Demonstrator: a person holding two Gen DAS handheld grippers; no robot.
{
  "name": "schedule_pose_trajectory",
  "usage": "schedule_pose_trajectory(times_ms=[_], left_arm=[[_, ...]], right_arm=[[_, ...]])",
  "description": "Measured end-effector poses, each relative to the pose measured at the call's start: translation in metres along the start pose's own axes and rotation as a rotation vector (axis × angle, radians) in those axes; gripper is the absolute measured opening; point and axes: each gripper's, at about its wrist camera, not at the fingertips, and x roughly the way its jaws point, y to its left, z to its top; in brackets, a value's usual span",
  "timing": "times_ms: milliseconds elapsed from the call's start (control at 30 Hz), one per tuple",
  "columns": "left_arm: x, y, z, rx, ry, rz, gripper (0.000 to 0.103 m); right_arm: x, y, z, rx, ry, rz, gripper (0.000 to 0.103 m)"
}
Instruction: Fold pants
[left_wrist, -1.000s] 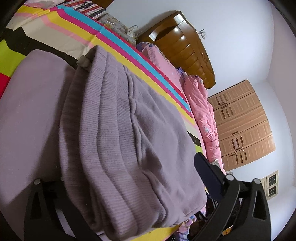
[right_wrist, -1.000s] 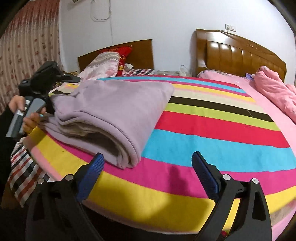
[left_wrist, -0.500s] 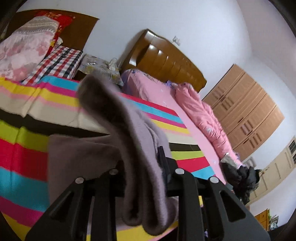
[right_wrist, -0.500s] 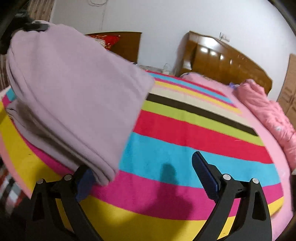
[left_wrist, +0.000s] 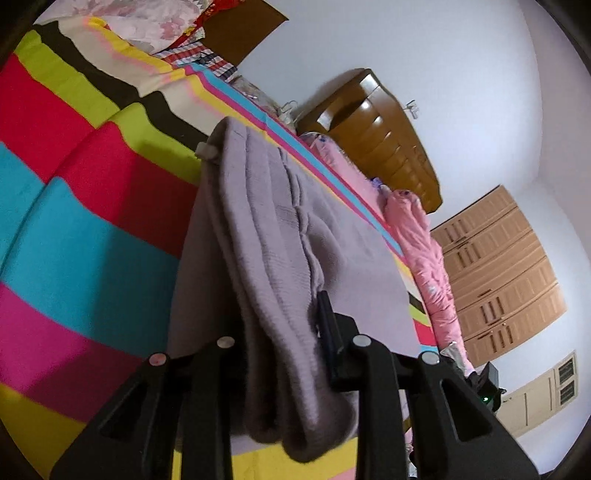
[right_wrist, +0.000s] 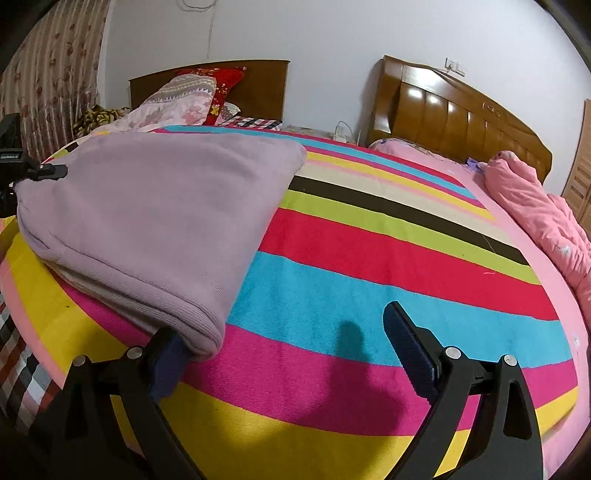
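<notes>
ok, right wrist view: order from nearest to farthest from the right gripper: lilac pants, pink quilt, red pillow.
1. Lilac pants: folded stack on the left, its corner over the left finger of the right gripper.
2. Pink quilt: bunched along the bed's right edge.
3. Red pillow: far left, against the smaller headboard.

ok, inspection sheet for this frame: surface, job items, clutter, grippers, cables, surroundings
Surface: striped bedspread, flat.
Job's things: lilac pants, folded stack at the bed's near left corner.
Clutter: pink quilt along the far right edge; pillows at the head.
Grippers: left gripper shut on the pants' edge; right gripper open, one finger beside the stack's corner.
Cables: white cord by the headboard.
Surroundings: wardrobe, curtain.
</notes>
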Motion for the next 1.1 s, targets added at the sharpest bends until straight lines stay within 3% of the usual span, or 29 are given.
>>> schedule_pose_trajectory(times_ms=[167, 200, 233, 267, 300, 400, 533, 600, 700, 767, 800, 900, 1000, 1100], left_arm=[[-0.006, 0.009, -0.006, -0.043, -0.027, -0.036, 0.033], [-0.01, 0.005, -0.006, -0.035, -0.037, -0.017, 0.045], [-0.013, -0.003, -0.007, -0.026, -0.055, 0.014, 0.068], [-0.02, -0.01, -0.008, -0.011, -0.087, 0.071, 0.081], [-0.036, -0.025, -0.008, 0.028, -0.151, 0.188, 0.097], [-0.065, -0.074, -0.013, 0.218, -0.269, 0.335, 0.1], [-0.046, -0.127, -0.027, 0.405, -0.217, 0.308, 0.101], [-0.018, -0.14, -0.035, 0.477, -0.145, 0.335, 0.101], [0.014, -0.126, -0.036, 0.436, -0.038, 0.366, 0.101], [0.021, -0.109, -0.041, 0.411, 0.01, 0.391, 0.1], [0.02, -0.104, -0.045, 0.432, 0.011, 0.388, 0.1], [0.016, -0.096, -0.052, 0.456, 0.009, 0.364, 0.1], [0.021, -0.095, -0.058, 0.49, 0.016, 0.403, 0.1], [0.026, -0.097, -0.062, 0.515, 0.01, 0.44, 0.101]], right_arm=[[-0.001, -0.002, 0.0, 0.009, 0.006, 0.034, 0.095], [-0.003, -0.002, 0.001, -0.007, 0.019, 0.048, 0.095], [-0.008, -0.004, 0.002, -0.029, 0.023, 0.073, 0.095], [-0.014, -0.006, 0.001, -0.049, 0.023, 0.115, 0.095], [-0.019, -0.008, 0.001, -0.056, 0.02, 0.149, 0.095], [-0.044, -0.023, 0.002, 0.013, -0.049, 0.328, 0.094], [-0.054, -0.018, 0.021, 0.081, -0.126, 0.529, 0.094], [-0.051, 0.001, 0.032, 0.026, -0.131, 0.549, 0.094], [-0.047, 0.029, 0.037, -0.081, -0.117, 0.558, 0.094], [-0.032, 0.046, 0.029, -0.139, -0.006, 0.569, 0.094], [-0.026, 0.051, 0.02, -0.15, 0.034, 0.575, 0.094], [-0.026, 0.051, 0.008, -0.156, 0.009, 0.58, 0.095], [-0.022, 0.042, 0.015, -0.091, 0.034, 0.634, 0.095], [-0.027, 0.045, 0.01, -0.127, 0.02, 0.627, 0.095]])
